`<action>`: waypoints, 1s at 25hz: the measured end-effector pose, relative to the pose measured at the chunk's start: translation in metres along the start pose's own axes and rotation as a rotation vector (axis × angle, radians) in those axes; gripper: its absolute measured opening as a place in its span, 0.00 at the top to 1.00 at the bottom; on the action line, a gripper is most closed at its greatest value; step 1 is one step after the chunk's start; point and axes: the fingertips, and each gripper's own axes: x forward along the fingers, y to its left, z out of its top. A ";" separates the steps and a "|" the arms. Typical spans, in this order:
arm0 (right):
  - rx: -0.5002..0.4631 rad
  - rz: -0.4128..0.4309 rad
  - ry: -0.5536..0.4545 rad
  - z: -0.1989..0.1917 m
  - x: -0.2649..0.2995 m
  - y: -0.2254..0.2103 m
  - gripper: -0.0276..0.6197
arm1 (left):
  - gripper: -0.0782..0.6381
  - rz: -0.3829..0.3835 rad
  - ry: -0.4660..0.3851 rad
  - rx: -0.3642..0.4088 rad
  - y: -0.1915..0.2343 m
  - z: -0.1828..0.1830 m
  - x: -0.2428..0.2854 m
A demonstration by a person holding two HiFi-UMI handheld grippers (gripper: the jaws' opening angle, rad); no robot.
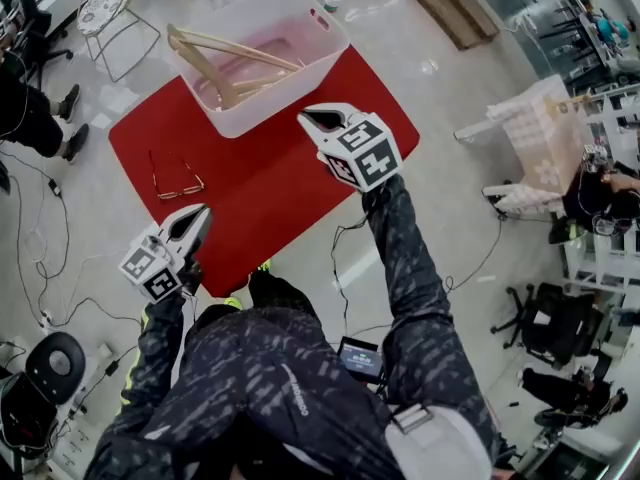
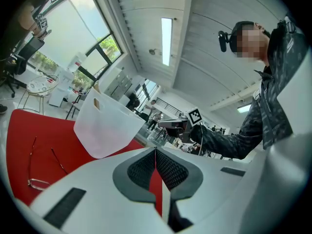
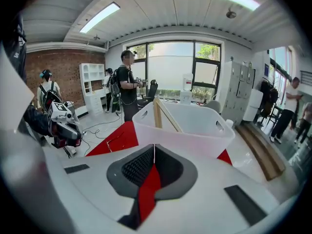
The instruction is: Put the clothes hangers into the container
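Container (image 1: 255,113): translucent white plastic tub, 12 o'clock on red mat (image 1: 270,208), holds wooden hangers (image 1: 235,48). Thin wire hanger (image 1: 176,180) on mat, 9 o'clock. Left gripper (image 1: 198,215) and right gripper (image 1: 318,119) both closed, empty.

Layout: work surface, container, hangers and grippers

The container (image 1: 325,43) stands on the far part of the work surface (image 1: 270,183), towards its far right corner. Inside it lie the wooden hangers (image 1: 235,53), one leaning up with its end over the container's left rim. The wire hanger (image 1: 175,180) lies flat on the work surface, nearer than the container and to its left, well apart from it. The left gripper (image 1: 203,213) sits at the near left edge, just nearer than the wire hanger. The right gripper (image 1: 312,118) is over the work surface, just before the container's near right wall. A wire chair (image 1: 105,8) stands on the floor beyond the far left corner.
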 end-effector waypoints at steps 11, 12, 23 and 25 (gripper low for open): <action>0.061 -0.041 -0.017 -0.020 -0.075 0.123 0.93 | 0.88 -0.070 0.008 0.076 -0.067 0.006 -0.049; 0.063 -0.045 -0.021 -0.022 -0.082 0.133 0.93 | 0.88 -0.070 0.008 0.085 -0.074 0.005 -0.054; 0.082 -0.072 -0.050 -0.038 -0.130 0.262 0.93 | 0.88 -0.094 0.085 0.221 -0.144 -0.015 -0.127; 0.095 -0.074 -0.046 -0.047 -0.136 0.289 0.93 | 0.88 -0.110 0.085 0.223 -0.156 -0.023 -0.146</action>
